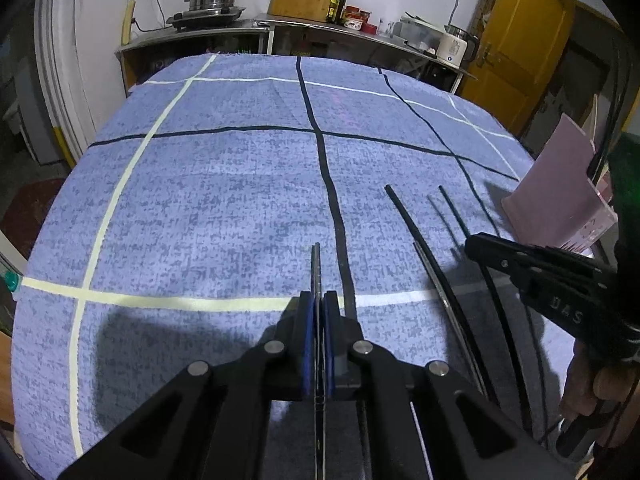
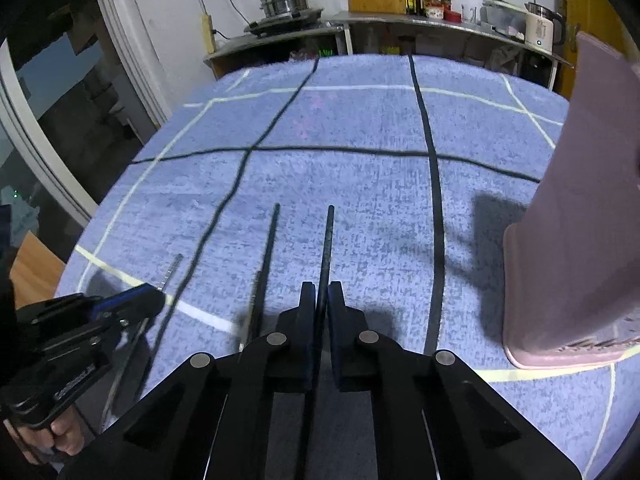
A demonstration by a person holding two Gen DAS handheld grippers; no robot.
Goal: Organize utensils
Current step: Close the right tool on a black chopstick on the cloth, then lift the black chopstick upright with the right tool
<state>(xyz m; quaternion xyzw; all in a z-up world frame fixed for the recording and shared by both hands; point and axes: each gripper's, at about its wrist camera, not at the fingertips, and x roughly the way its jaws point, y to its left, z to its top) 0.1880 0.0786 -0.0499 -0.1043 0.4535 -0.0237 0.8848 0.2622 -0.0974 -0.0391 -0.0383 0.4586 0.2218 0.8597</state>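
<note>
Both grippers, left [image 1: 319, 308] and right [image 2: 321, 300], each clamp one thin chopstick [image 1: 317, 268] pointing forward over the cloth [image 1: 200, 200]. Pink holder [image 2: 580, 240] stands right; a stick could pivot or slip.

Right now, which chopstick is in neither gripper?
The middle chopstick, lying loose on the cloth; the left gripper and right gripper each clamp another.

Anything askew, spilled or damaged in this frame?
Nothing stands out. Each claw, left and right, is shut on a chopstick; another chopstick lies on the cloth beside the upright pink holder.
</note>
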